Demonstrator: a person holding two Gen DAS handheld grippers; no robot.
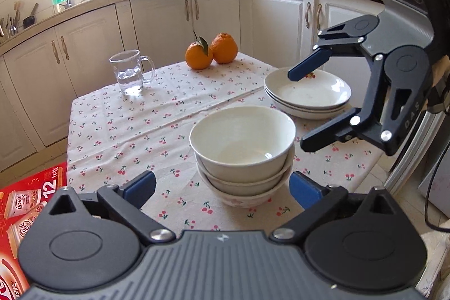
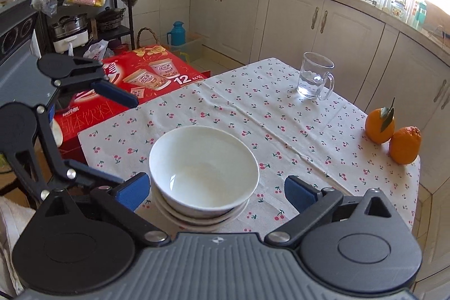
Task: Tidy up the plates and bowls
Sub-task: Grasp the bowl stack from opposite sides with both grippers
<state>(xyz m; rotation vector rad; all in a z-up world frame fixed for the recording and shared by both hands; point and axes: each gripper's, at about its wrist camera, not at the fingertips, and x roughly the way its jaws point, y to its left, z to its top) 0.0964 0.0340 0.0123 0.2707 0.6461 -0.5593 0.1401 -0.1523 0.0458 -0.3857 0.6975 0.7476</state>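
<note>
A stack of three white bowls (image 1: 242, 156) stands on the cherry-print tablecloth (image 1: 157, 117). It also shows in the right wrist view (image 2: 202, 167). A stack of white plates (image 1: 308, 94) lies behind it at the right. My left gripper (image 1: 222, 187) is open, its blue pads on either side of the bowl stack's base, apart from it. My right gripper (image 1: 298, 108) is open above the table between the plates and the bowls. In its own view the right gripper (image 2: 216, 190) straddles the bowl stack, empty. The left gripper (image 2: 112, 137) shows there at the left, open.
A glass mug (image 1: 130, 72) with some water and two oranges (image 1: 211, 52) stand at the far side of the table. A red drinks carton (image 2: 126, 92) sits on the floor beside the table. Kitchen cabinets (image 1: 168, 24) surround the table.
</note>
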